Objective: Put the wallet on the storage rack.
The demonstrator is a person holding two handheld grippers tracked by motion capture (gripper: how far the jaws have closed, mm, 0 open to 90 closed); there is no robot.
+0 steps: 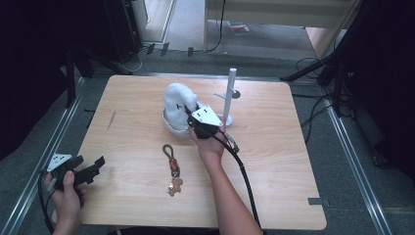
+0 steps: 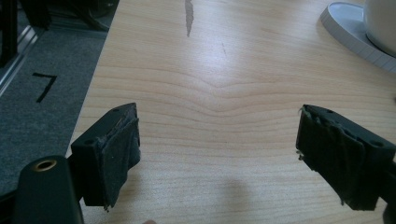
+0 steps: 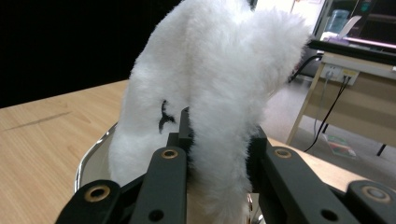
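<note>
From the high view, the plush [image 1: 177,102] is a white, fluffy toy with small black stitched marks on its front, standing upright in a shallow white dish [image 1: 171,125] a little past the middle of the counter [image 1: 274,161]. I count one plush, one dish, one white stand [image 1: 230,95] with a single post, one keychain [image 1: 172,169], and my two hand-held grippers. My right hand-held gripper [image 1: 192,117] sits at the plush's 4 o'clock, right against its lower side, with the grey plate on top. The stand is at 3 o'clock from the plush, just beside it. The keychain lies at 6 o'clock from the plush, apart from it, with a green loop at the far end and a small brown figure at the near end. My left hand-held gripper [image 1: 95,166] is well apart at the counter's near left edge, at about 8 o'clock from the plush.

In the left gripper view, my left hand-held gripper [image 2: 218,149] has its jaws spread wide with only bare wood between them. The dish's rim [image 2: 348,32] shows at 1 o'clock, well apart.

In the right gripper view, my right hand-held gripper [image 3: 219,154] has its jaws drawn in close, pinching a hanging lobe of the plush [image 3: 210,74] between them. The plush rises straight ahead at 12 o'clock, and the dish's rim [image 3: 91,158] curves at 9 o'clock.
</note>
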